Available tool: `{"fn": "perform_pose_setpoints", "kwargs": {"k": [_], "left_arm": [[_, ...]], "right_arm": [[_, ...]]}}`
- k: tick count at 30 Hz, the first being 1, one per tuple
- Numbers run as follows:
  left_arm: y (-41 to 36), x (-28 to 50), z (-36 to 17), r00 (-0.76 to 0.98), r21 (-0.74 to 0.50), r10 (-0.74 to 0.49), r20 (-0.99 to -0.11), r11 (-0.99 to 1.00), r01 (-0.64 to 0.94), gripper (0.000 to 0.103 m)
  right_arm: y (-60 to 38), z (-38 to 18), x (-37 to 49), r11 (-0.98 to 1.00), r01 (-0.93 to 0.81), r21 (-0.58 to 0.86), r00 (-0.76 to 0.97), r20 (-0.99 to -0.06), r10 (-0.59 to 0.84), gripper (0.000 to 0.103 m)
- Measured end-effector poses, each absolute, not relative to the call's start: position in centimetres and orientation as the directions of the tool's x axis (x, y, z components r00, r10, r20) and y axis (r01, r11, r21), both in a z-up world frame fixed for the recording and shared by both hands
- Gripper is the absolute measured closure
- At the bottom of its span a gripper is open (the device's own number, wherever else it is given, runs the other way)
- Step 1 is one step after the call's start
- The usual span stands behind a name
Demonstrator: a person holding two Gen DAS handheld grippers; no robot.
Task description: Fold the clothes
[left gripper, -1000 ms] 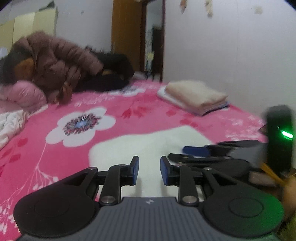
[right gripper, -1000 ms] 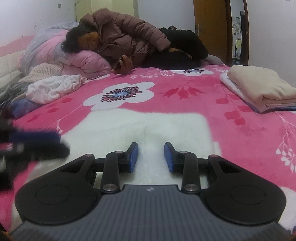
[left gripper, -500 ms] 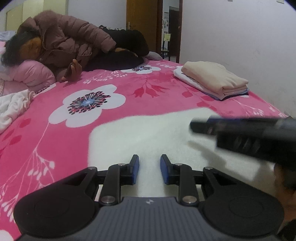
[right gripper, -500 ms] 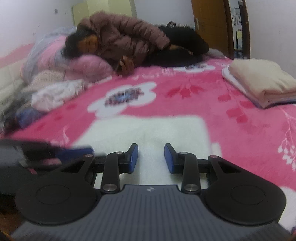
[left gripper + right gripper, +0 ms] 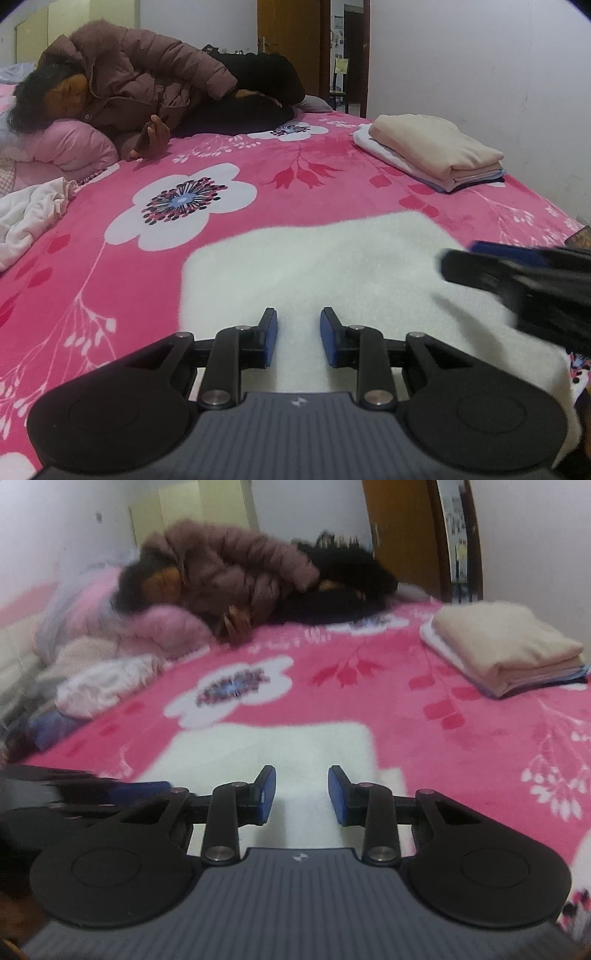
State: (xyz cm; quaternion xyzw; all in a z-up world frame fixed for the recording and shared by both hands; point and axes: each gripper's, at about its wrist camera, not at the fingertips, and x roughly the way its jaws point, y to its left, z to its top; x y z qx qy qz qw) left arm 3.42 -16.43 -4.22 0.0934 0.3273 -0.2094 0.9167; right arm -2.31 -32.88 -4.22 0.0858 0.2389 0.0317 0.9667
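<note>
A white fluffy garment [image 5: 332,266] lies flat as a folded rectangle on the pink flowered blanket [image 5: 332,192], just ahead of both grippers. My left gripper [image 5: 298,325] hovers over its near edge, open by a narrow gap with nothing between the blue pads. In the right wrist view, the right gripper [image 5: 302,782] hangs over the same garment [image 5: 266,749], also open and empty. Each gripper shows blurred in the other's view: the right gripper [image 5: 517,273] at the right edge, the left gripper [image 5: 74,790] at the left edge.
A stack of folded clothes [image 5: 432,151] with a beige piece on top sits at the far right by the wall. Crumpled white and pink laundry [image 5: 107,679] lies at the left. A person in a brown puffer jacket [image 5: 147,92] lies across the head of the bed.
The right gripper has lifted off the garment's right side and now crosses the left view's right edge. The left camera has swung so more of the bed shows. Both jaw gaps look unchanged.
</note>
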Motion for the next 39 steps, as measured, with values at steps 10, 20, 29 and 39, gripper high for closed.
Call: {"fn": "perform_pose_setpoints", "kwargs": {"k": [10, 20, 29, 39], "left_arm": [[-17.2, 3.0, -4.1, 0.711, 0.088, -0.284, -0.643, 0.895, 0.437, 0.075], [-17.8, 2.6, -4.2, 0.724, 0.135, -0.258, -0.639, 0.889, 0.437, 0.075], [-18.1, 2.5, -4.1, 0.73, 0.153, -0.245, -0.638, 0.889, 0.431, 0.075], [-18.5, 2.3, -4.2, 0.743, 0.188, -0.221, -0.632, 0.886, 0.424, 0.074]], "right_arm": [[-32.2, -5.3, -6.5, 0.99, -0.036, 0.139, 0.893, -0.441, 0.094, 0.072], [-30.6, -7.4, -10.5, 0.988, -0.125, 0.089, 0.902, -0.404, 0.15, 0.071], [-29.4, -5.9, -13.0, 0.963, -0.255, 0.092, 0.894, -0.358, 0.271, 0.069], [-28.7, -7.2, -13.3, 0.968, -0.229, 0.105, 0.888, -0.385, 0.252, 0.066]]}}
